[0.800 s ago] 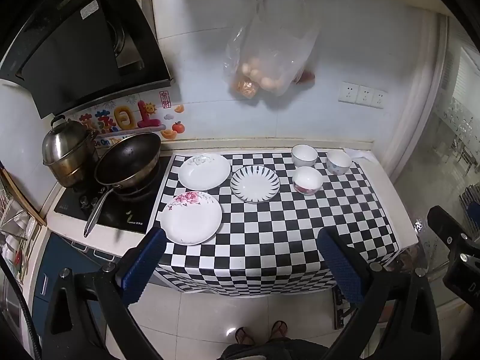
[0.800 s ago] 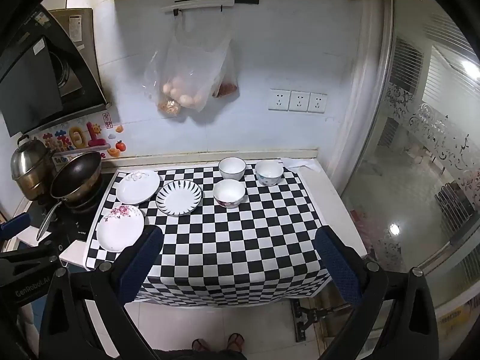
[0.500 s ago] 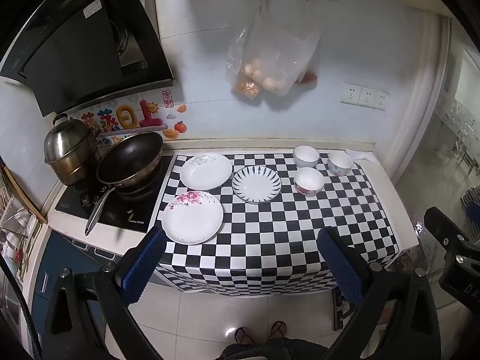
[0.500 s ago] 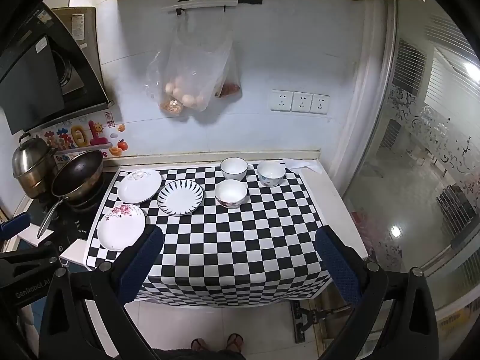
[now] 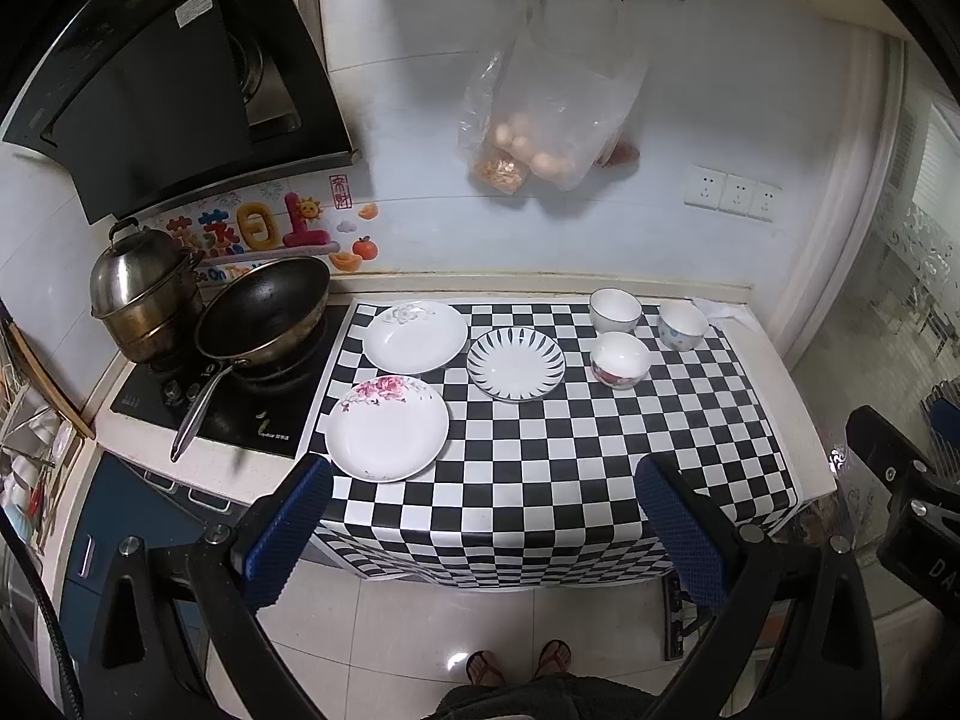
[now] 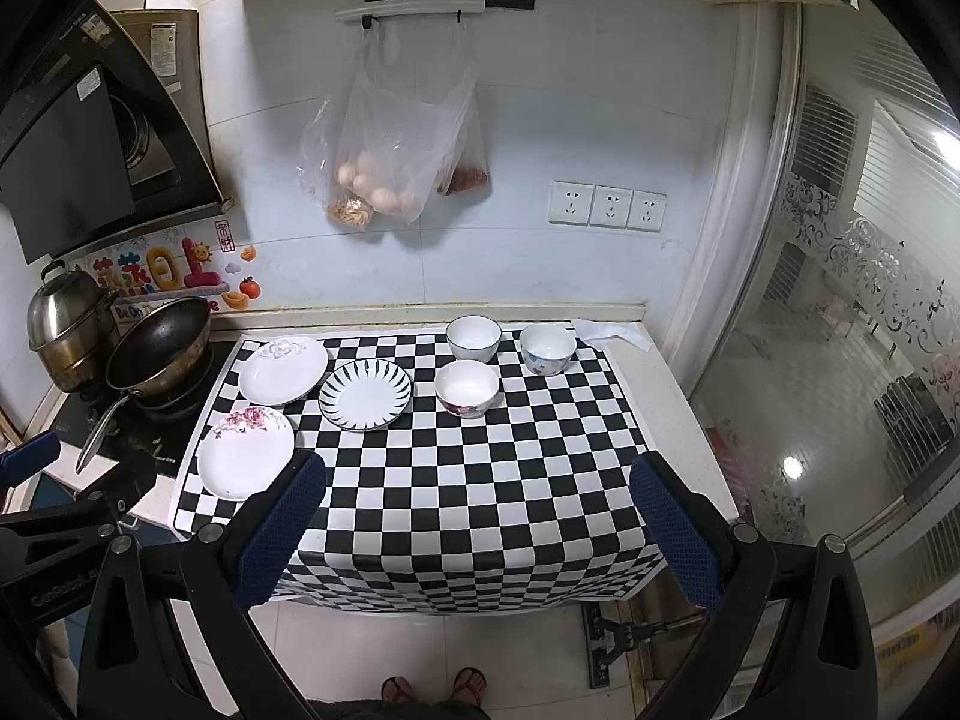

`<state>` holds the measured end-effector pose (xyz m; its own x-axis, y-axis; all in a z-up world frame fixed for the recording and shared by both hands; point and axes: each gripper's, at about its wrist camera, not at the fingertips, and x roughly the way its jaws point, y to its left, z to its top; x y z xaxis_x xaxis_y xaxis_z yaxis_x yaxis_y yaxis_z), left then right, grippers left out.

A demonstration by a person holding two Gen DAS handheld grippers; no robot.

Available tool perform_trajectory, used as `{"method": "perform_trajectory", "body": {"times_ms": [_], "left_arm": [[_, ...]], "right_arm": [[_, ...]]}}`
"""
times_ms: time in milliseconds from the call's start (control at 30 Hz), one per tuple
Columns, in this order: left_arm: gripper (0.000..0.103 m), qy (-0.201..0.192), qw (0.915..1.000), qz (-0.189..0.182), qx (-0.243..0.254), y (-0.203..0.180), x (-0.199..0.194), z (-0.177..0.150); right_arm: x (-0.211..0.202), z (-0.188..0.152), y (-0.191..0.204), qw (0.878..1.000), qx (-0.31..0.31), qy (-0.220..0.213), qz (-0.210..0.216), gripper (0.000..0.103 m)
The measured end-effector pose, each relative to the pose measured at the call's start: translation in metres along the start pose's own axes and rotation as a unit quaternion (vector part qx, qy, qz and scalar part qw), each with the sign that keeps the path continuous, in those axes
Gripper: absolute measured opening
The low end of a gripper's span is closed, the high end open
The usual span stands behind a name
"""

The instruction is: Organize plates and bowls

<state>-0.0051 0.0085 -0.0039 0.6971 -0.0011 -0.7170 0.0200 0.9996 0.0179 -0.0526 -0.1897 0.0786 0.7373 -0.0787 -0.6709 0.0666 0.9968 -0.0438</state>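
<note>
nothing is sorted yet, by the look of it: every dish lies single on the checkered cloth (image 5: 540, 468), none stacked on another, so the whole job of gathering plates with plates and bowls with bowls seems left to do.

the left gripper (image 5: 480, 516) and the right gripper (image 6: 477, 516) both hang wide apart and empty above the near edge of the counter, well short of any dish.

there are three plates, grouped at the left half of the cloth: the pink-flowered plate (image 5: 387, 427) nearest, the plain white plate (image 5: 415, 336) behind it, and the black-striped plate (image 5: 516, 363) just to their right. none touches another as far as the view tells.

there are three bowls, toward the back right: the dark-rimmed bowl (image 5: 614, 310), the blue-patterned bowl (image 5: 683, 324) beside it, and the red-patterned bowl (image 5: 620, 360) in front.

left of the cloth, on the stove, stand one black wok (image 5: 264, 312) and one steel pot (image 5: 144, 294), no part of the sorting.
</note>
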Motion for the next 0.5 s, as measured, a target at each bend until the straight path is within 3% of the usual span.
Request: {"method": "perform_trajectory", "body": {"times_ms": [500], "left_arm": [[0.103, -0.003, 1.0000, 0.000, -0.003, 0.0023, -0.0016, -0.0026]], "right_arm": [[-0.0028, -0.0003, -0.0001, 1.000, 0.000, -0.005, -0.005, 0.103]]}}
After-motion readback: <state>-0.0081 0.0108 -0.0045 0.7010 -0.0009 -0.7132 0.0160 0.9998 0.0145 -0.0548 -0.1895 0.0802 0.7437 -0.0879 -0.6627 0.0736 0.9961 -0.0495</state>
